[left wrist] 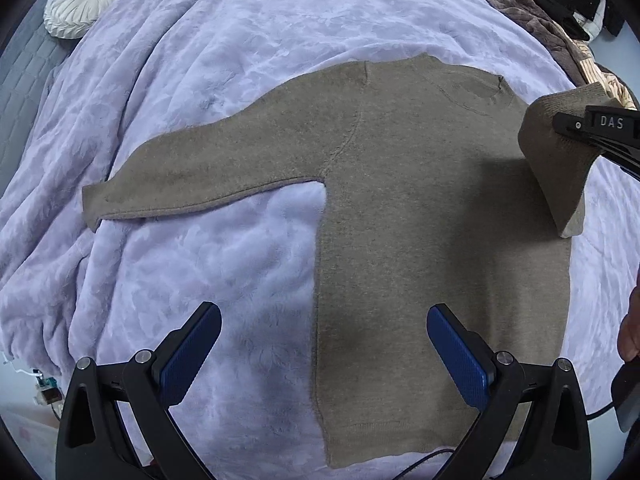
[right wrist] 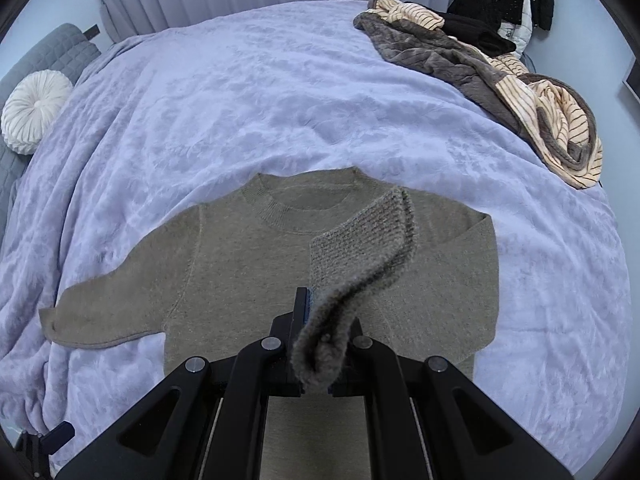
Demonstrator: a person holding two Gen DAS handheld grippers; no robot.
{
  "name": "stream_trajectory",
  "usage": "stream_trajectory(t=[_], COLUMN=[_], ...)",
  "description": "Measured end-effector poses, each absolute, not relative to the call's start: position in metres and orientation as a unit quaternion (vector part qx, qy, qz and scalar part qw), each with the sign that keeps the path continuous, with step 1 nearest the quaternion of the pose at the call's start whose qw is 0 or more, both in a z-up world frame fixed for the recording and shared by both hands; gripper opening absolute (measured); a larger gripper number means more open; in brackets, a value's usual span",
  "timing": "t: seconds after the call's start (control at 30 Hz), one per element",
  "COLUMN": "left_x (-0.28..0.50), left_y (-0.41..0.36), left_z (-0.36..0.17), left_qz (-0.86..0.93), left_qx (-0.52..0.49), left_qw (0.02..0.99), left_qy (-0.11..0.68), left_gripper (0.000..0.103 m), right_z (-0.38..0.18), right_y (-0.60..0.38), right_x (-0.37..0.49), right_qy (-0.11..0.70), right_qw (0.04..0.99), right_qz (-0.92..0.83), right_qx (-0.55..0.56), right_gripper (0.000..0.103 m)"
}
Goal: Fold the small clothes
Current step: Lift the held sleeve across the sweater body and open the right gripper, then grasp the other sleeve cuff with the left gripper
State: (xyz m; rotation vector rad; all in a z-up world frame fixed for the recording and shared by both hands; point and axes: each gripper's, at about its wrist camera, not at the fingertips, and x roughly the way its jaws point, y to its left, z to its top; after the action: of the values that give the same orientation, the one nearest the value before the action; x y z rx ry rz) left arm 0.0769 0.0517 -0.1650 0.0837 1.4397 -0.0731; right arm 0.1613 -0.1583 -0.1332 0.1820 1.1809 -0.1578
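Observation:
An olive-brown knit sweater (left wrist: pixel 420 220) lies flat, front up, on a lavender blanket (left wrist: pixel 224 60). Its left sleeve (left wrist: pixel 192 184) stretches out to the side. My left gripper (left wrist: pixel 324 344) hangs open above the sweater's lower hem, one blue pad over the blanket and the other over the knit, holding nothing. My right gripper (right wrist: pixel 310 306) is shut on the cuff of the other sleeve (right wrist: pixel 360 240), which is lifted and folded inward over the chest. It also shows from the side, as the right gripper (left wrist: pixel 568 126), in the left wrist view. The neckline (right wrist: pixel 304 204) faces the far side.
A round white pleated cushion (right wrist: pixel 34 116) sits at the far left by a grey quilted headboard (right wrist: pixel 48 52). A pile of striped, brown and black clothes (right wrist: pixel 500 76) lies at the far right of the bed. A hand (left wrist: pixel 632 328) shows at the right edge.

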Motion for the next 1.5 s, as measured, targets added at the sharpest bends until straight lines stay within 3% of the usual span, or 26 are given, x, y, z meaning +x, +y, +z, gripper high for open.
stream_trajectory(t=[0.3, 0.7, 0.8, 0.87, 0.93, 1.17, 1.3, 1.5], left_x=[0.082, 0.092, 0.095, 0.097, 0.099, 0.105, 0.107, 0.117], left_y=[0.094, 0.099, 0.096, 0.094, 0.091, 0.069, 0.058, 0.092], left_z=[-0.192, -0.207, -0.207, -0.208, -0.210, -0.217, -0.225, -0.240], left_qz=[0.009, 0.030, 0.028, 0.028, 0.026, 0.014, 0.005, 0.042], left_qx=[0.011, -0.019, -0.021, -0.026, -0.032, -0.024, -0.020, -0.055], left_qw=[0.729, 0.718, 0.720, 0.719, 0.718, 0.715, 0.713, 0.704], left_qy=[0.684, 0.695, 0.693, 0.694, 0.695, 0.699, 0.700, 0.707], left_gripper=[0.103, 0.103, 0.103, 0.103, 0.103, 0.103, 0.103, 0.103], right_z=[-0.201, -0.250, -0.257, -0.254, -0.242, -0.205, -0.241, -0.314], right_y=[-0.105, -0.061, -0.057, -0.051, -0.046, -0.139, -0.231, -0.280], right_x=[0.191, 0.207, 0.211, 0.209, 0.204, 0.191, 0.180, 0.176], right_qy=[0.607, 0.637, 0.653, 0.650, 0.632, 0.590, 0.624, 0.689], right_qw=[0.792, 0.769, 0.752, 0.752, 0.765, 0.803, 0.772, 0.703], right_qz=[-0.040, 0.022, 0.060, 0.088, 0.112, 0.019, -0.114, -0.129], right_qx=[0.050, 0.045, 0.061, 0.061, 0.054, 0.086, 0.051, 0.121], right_gripper=[0.007, 0.007, 0.019, 0.052, 0.072, 0.073, 0.073, 0.076])
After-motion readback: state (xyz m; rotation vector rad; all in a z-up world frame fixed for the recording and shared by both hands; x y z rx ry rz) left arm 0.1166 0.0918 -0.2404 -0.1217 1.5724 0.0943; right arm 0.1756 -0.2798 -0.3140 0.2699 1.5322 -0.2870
